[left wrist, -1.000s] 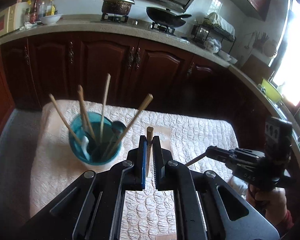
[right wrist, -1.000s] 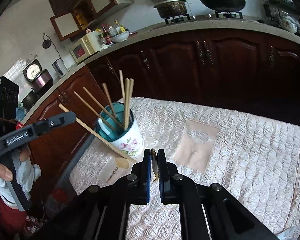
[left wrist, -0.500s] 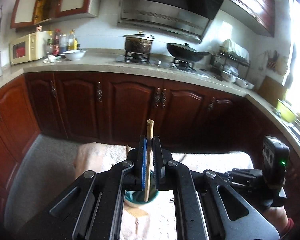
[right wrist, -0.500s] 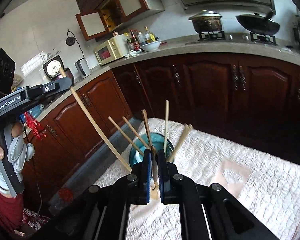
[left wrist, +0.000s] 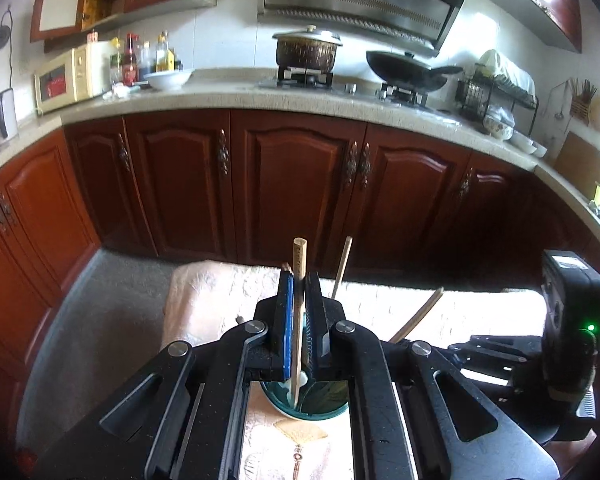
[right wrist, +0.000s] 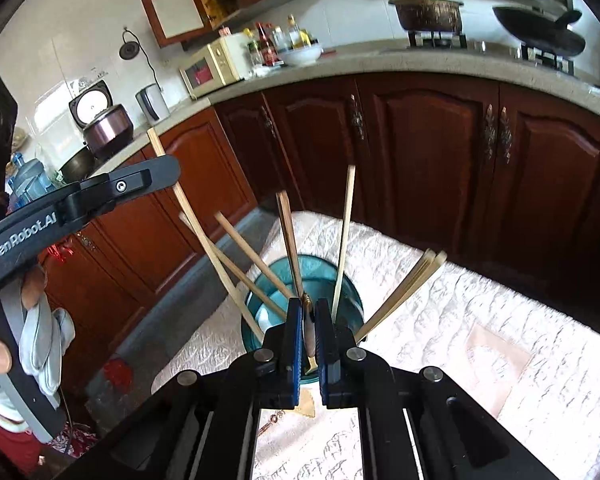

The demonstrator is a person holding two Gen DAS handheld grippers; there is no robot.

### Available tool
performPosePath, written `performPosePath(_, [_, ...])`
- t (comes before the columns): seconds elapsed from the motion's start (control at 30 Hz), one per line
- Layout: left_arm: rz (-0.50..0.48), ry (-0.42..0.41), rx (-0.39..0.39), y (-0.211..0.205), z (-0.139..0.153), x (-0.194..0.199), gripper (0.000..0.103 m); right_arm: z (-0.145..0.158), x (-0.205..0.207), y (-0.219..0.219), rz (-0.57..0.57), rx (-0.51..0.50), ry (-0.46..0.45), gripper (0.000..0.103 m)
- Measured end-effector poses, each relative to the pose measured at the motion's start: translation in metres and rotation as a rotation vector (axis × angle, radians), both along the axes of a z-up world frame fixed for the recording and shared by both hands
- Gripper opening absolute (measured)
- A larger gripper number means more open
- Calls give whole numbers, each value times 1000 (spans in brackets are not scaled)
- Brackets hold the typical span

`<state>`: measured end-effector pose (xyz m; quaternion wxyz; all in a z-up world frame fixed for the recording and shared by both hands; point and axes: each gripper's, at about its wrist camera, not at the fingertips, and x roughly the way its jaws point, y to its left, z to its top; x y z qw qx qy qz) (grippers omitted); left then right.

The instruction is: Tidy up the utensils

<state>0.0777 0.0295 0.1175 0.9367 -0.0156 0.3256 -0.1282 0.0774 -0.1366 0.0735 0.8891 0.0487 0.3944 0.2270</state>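
A: Since a second ago both grippers have swung over the cup (right wrist: 300, 320), now at 6 o'clock under them.
B: Left gripper (left wrist: 298, 312)?
A: Clamped on a chopstick (left wrist: 299, 280), tip down in the cup.
B: Right gripper (right wrist: 309, 328)?
A: Closed on a slim brown-handled utensil (right wrist: 309, 330), type unclear, above the cup's rim.
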Motion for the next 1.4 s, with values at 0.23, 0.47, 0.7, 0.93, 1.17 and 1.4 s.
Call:
performPosePath(0.23, [30,-4,29,-2,-18,0,5,-39,19,3,2,7,82,6])
performPosePath(0.47, [30,24,-15,4,-18,3,5,-61,26,-2,-31,29,159,11])
performPosePath(0.7, [27,16,-59,9,-8,-6,33,-43,1,-22,-51,67,112,31])
performPosePath(0.93, [35,-1,-52,7,-1,-26,48,-31,-28,-31,-58,99,69,33])
performPosePath(1.17, [79,-16,15,-1,-14,-56,49,-16,-55,-28,-111,9,-28,45])
performPosePath(1.4, [127,-1,37,-4,-34,-77,49,-7,-75,-29,-165,-12,-72,45])
